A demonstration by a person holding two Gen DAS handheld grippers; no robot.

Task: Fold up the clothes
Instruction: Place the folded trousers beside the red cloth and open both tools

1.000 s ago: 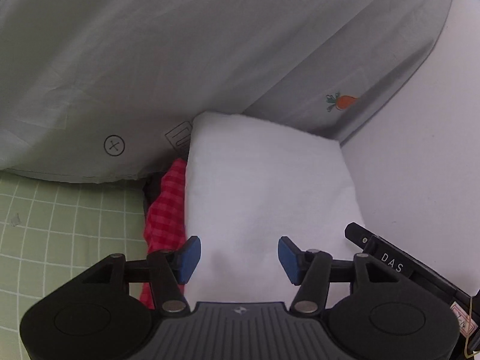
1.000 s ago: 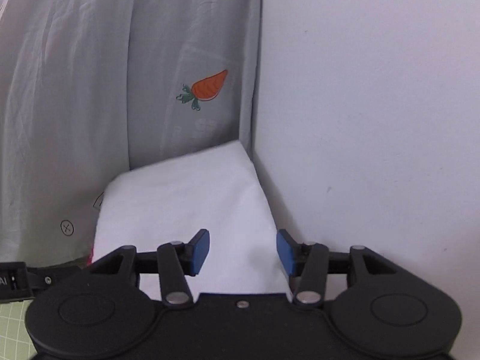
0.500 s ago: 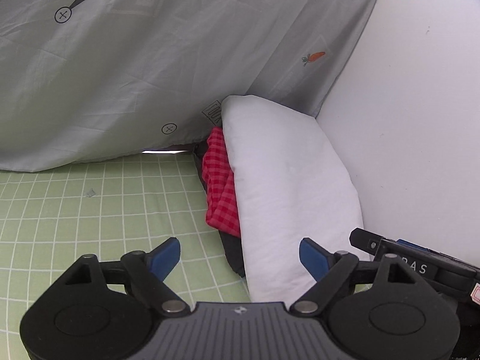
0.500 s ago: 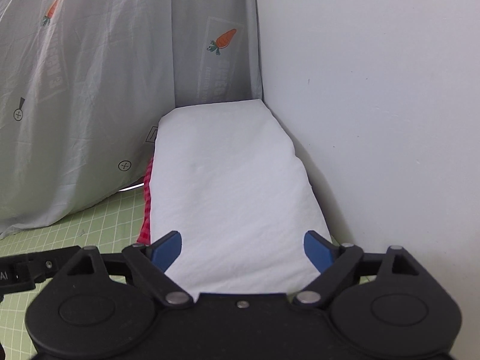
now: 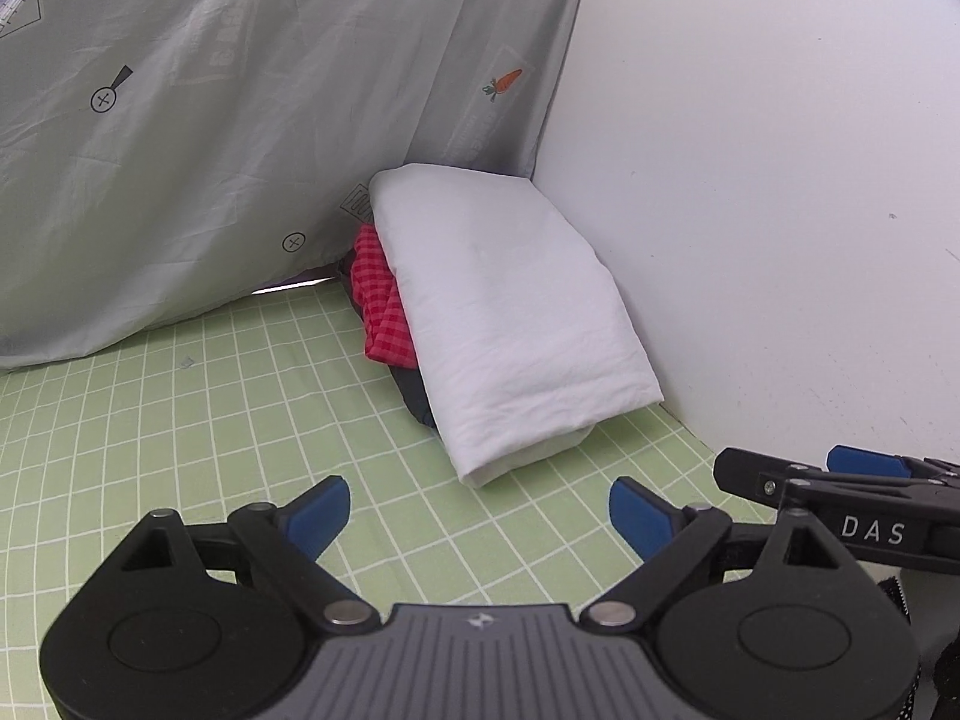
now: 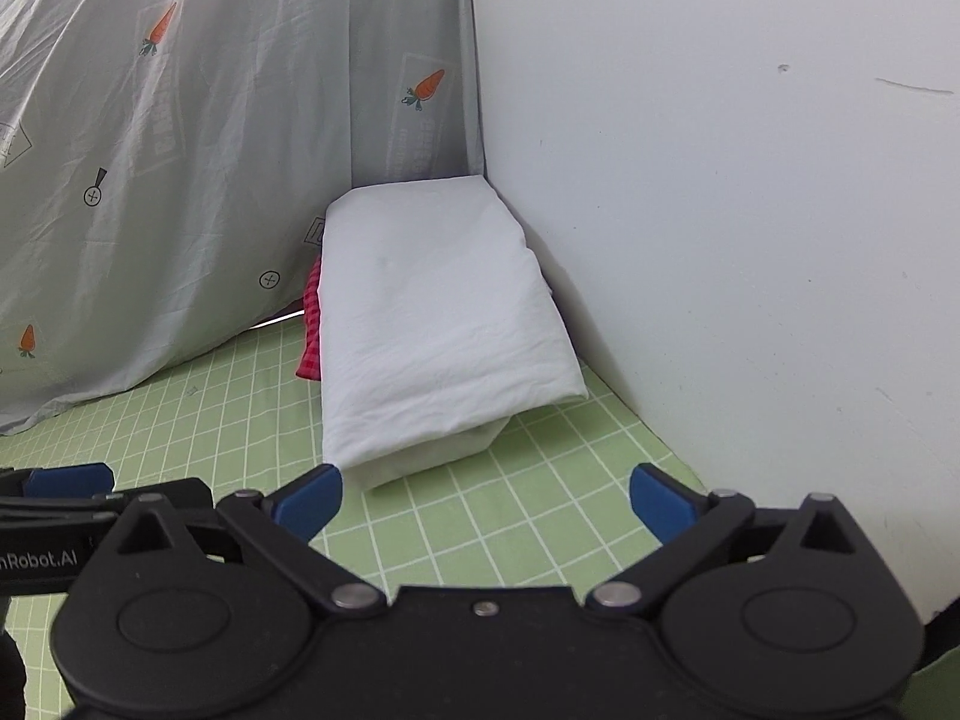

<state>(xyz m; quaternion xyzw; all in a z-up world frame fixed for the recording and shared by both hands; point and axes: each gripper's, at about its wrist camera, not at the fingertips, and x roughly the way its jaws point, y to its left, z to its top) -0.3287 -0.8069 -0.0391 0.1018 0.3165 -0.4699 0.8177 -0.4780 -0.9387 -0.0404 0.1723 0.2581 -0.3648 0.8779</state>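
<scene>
Corner of wall and curtain is where the folded white garment (image 5: pixel 510 312) lies, its long right edge running along the white wall (image 5: pixel 780 180) and its far end tucked against the hanging grey curtain (image 5: pixel 240 120) (the one printed with small carrots and crossed circles). It rests on top of other folded clothes: a red checked garment (image 5: pixel 381 300) pokes out from under its left edge, and a dark garment (image 5: pixel 414 396) shows beneath that, nearer the near end of the white garment. The whole pile sits on the green gridded mat (image 5: pixel 180 432).

The left gripper (image 5: pixel 480 510) hovers over bare mat just short of the white garment's near end, its blue pads spread wide with nothing between them but the grid. The right gripper (image 6: pixel 486 495) hangs in front of the same near end, a little further to the right; its jaws are opening, and nothing lies between them either. The white garment's near corner shows just beyond the right gripper's left pad (image 6: pixel 309 501), apart from it.

Each gripper appears in the other's view: the right one at the right edge of the left wrist view, the left one at the left edge of the right wrist view, both on the near side of the white garment.
</scene>
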